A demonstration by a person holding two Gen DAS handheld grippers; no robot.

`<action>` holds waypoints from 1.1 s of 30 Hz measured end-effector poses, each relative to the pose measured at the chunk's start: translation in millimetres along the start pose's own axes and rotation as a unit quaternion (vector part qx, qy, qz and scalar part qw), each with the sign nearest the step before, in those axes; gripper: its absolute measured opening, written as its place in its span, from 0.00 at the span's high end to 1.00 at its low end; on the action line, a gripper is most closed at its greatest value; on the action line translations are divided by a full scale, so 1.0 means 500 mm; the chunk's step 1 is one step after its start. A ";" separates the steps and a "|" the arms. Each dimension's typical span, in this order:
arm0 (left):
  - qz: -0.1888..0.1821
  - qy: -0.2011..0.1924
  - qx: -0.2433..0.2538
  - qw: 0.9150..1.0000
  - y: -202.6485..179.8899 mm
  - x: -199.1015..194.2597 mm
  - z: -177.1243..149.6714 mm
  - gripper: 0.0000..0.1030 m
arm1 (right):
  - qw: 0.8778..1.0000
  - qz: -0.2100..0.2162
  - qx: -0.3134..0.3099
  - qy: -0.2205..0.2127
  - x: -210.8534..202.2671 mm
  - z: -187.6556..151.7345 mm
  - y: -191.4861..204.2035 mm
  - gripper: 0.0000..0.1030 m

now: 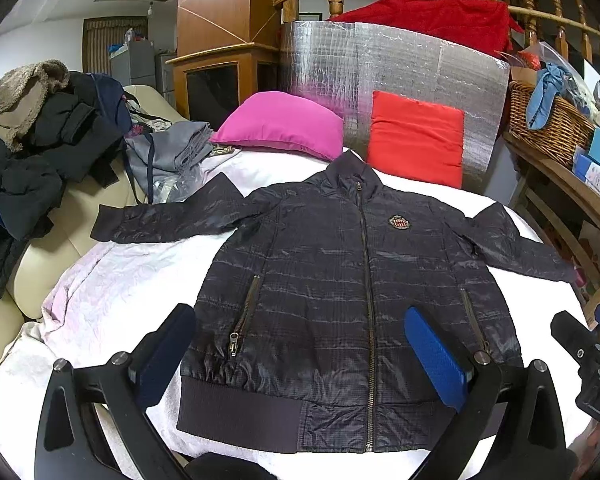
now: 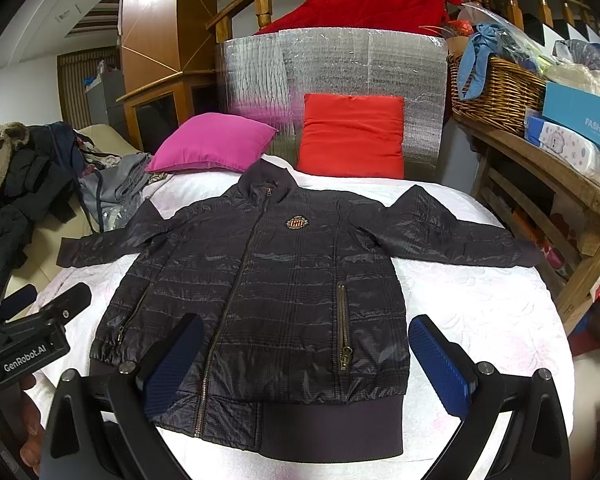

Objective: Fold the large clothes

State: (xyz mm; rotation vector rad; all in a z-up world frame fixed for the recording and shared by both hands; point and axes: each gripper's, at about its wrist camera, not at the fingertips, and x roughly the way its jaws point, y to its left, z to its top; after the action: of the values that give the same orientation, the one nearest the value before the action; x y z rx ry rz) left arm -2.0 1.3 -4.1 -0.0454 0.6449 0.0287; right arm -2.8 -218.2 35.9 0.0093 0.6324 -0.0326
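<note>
A dark quilted zip jacket (image 1: 340, 280) lies flat, front up and zipped, on a white bedspread (image 1: 120, 280), with both sleeves spread out to the sides. It also shows in the right wrist view (image 2: 268, 280). My left gripper (image 1: 300, 356) is open and empty, hovering above the jacket's hem. My right gripper (image 2: 308, 364) is open and empty above the hem too. The right gripper shows at the right edge of the left wrist view (image 1: 588, 344); the left gripper shows at the left edge of the right wrist view (image 2: 32, 320).
A pink pillow (image 1: 280, 124) and a red pillow (image 1: 416, 136) lean at the head of the bed against a silver foil sheet (image 1: 400, 64). A pile of dark clothes (image 1: 40, 140) lies on a cream sofa at left. A wooden shelf with a wicker basket (image 1: 548, 120) stands at right.
</note>
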 end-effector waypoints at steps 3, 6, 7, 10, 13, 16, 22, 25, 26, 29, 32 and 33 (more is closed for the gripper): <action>0.000 0.000 -0.001 1.000 -0.001 0.000 0.000 0.00 | 1.000 0.002 0.000 0.001 0.000 0.000 0.000 0.00; -0.001 0.001 -0.002 1.000 0.000 0.000 0.000 0.00 | 1.000 0.004 0.001 0.002 0.000 0.000 -0.001 0.00; 0.000 0.000 -0.002 1.000 0.000 0.000 0.000 0.00 | 1.000 0.006 0.001 0.003 0.001 0.000 -0.001 0.00; 0.000 0.000 -0.001 1.000 -0.001 0.001 0.000 0.00 | 1.000 0.006 0.001 0.004 0.002 0.000 -0.001 0.00; 0.000 0.000 -0.001 1.000 -0.002 0.001 -0.001 0.00 | 1.000 0.006 0.000 0.005 0.002 0.000 0.001 0.00; 0.000 0.000 -0.001 1.000 -0.003 0.001 -0.001 0.00 | 1.000 0.007 0.000 0.005 0.003 0.001 0.002 0.00; -0.002 0.000 -0.002 1.000 0.000 0.002 0.003 0.00 | 1.000 0.004 -0.001 0.004 0.003 0.004 0.005 0.00; -0.003 0.001 -0.002 1.000 -0.001 0.003 0.004 0.00 | 1.000 0.002 -0.001 0.005 0.006 0.005 0.004 0.00; -0.003 0.001 -0.003 1.000 0.000 0.003 0.004 0.00 | 1.000 0.002 -0.001 0.005 0.005 0.005 0.003 0.00; -0.004 0.002 -0.002 1.000 -0.001 0.004 0.004 0.00 | 1.000 0.002 0.000 0.005 0.006 0.005 0.003 0.00; -0.004 0.004 -0.003 1.000 -0.001 0.005 0.003 0.00 | 1.000 0.001 0.000 0.006 0.006 0.005 0.000 0.00; -0.004 0.005 -0.003 1.000 -0.002 0.005 0.003 0.00 | 1.000 0.001 0.001 0.006 0.007 0.005 -0.001 0.00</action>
State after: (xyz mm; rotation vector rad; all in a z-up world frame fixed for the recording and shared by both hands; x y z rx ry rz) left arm 1.0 0.5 -4.6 -0.0534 0.6538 0.0226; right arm 1.4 -218.8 36.0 0.0118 0.6446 -0.0319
